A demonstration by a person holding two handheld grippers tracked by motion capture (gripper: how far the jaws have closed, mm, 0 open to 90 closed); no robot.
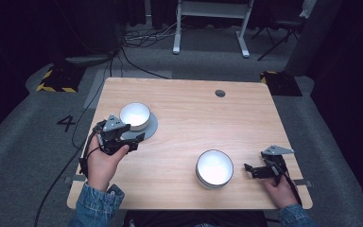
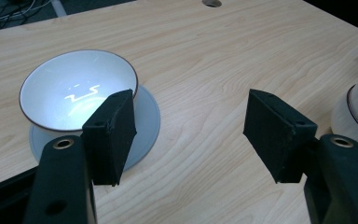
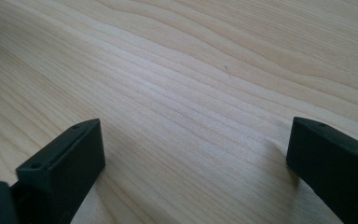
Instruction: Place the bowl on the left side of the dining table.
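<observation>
Two white bowls on a wooden table, flanked by two wide-open grippers.

The left gripper [image 1: 133,140] is held agape beside an empty bowl [image 1: 134,115] seated on a grey saucer [image 1: 151,128]; a second empty bowl [image 1: 214,169] is seen near the spread, empty right gripper [image 1: 248,170].

A white "4" [image 1: 66,123] is marked on the grey floor [image 1: 23,142].

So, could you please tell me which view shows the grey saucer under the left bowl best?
The left gripper view: the grey saucer is close, its rim curving out from beneath the bowl. The high view shows it small, partly behind the left claw.
</observation>
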